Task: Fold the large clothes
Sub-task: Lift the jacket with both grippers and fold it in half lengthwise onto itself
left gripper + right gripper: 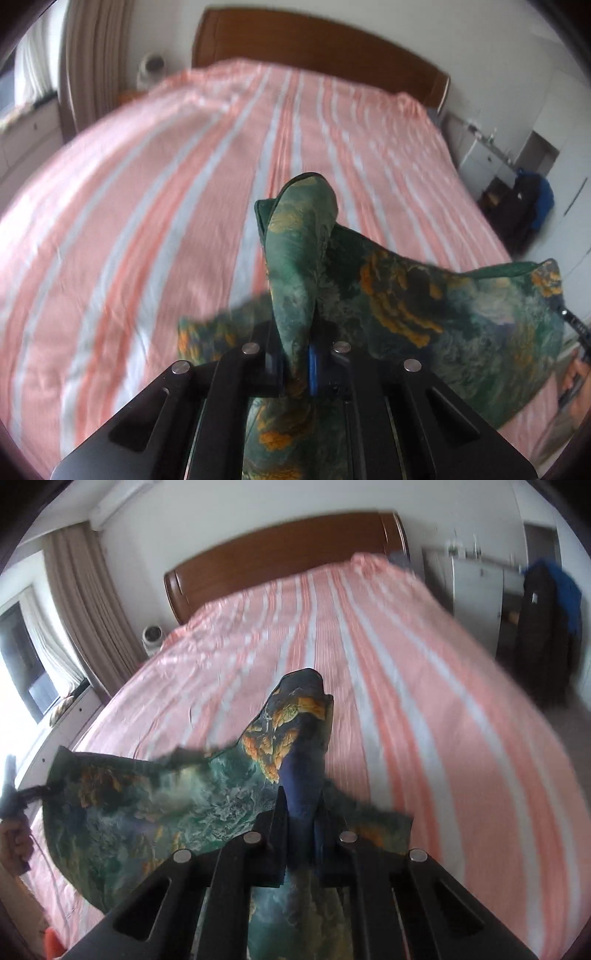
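Note:
A large green garment point(424, 295) with orange and blue print hangs stretched above the bed, held at two ends. My left gripper point(295, 369) is shut on one bunched corner, which sticks up between its fingers. My right gripper point(301, 834) is shut on the other corner of the garment point(147, 805), a fold standing up past the jaws. The right gripper also shows at the far right of the left wrist view point(574, 325), the left gripper at the far left of the right wrist view point(14, 797).
A bed with a pink and white striped cover point(166, 203) fills both views, with a wooden headboard point(314, 40) at the far end. White cabinets and a dark bag point(546, 627) stand to the right, curtains and a window point(55, 627) to the left.

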A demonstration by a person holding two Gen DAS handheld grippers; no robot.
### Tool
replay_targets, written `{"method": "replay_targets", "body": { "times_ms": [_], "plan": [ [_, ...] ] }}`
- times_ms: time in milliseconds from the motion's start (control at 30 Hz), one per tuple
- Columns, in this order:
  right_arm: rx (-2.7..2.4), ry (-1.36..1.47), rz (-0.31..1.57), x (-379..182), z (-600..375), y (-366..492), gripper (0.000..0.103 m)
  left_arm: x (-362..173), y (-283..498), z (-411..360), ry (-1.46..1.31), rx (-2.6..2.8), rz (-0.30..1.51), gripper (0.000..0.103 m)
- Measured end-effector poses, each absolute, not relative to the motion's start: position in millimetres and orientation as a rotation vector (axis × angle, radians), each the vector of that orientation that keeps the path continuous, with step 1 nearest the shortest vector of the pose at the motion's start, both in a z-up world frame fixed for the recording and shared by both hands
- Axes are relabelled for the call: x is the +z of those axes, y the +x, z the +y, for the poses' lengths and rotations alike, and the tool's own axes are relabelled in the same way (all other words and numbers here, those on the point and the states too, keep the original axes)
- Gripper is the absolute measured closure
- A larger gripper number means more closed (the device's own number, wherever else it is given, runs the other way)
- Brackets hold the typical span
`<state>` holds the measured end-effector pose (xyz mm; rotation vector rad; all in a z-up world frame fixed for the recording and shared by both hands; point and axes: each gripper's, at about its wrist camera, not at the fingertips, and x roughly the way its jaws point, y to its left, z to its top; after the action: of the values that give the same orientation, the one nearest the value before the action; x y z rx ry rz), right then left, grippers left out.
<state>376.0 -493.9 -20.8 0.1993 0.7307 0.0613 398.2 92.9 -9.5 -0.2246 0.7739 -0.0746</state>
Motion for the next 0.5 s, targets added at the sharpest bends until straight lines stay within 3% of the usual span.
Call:
{"method": "replay_targets", "body": {
  "times_ms": [100, 233, 333, 433, 500],
  "plan": [
    [0.022, 0.182, 0.675, -17.8, -492.2, 389.0, 0.093, -34.5, 425.6, 83.9, -0.170, -0.006, 0.765, 0.095],
    [-0.041, 0.192, 0.825, -93.3, -495.8, 420.7, 0.093, -116.3, 445.9, 83.1, -0.139, 0.037, 0.903, 0.092],
    [-0.032, 0.200, 0.882, -139.9, -490.1, 415.8, 0.091, -141.6, 432.5, 82.3, -0.117, 0.026, 0.856, 0.090],
    [-0.040, 0.212, 0.839, -149.0, -494.2, 408.0, 0.088, -138.8, 427.6, 85.8, -0.139, 0.022, 0.840, 0.081],
    [-0.041, 0.243, 0.835, -150.6, -499.9, 408.7, 0.083, -132.7, 423.1, 84.5, -0.130, 0.042, 0.836, 0.068]
  ]
}}
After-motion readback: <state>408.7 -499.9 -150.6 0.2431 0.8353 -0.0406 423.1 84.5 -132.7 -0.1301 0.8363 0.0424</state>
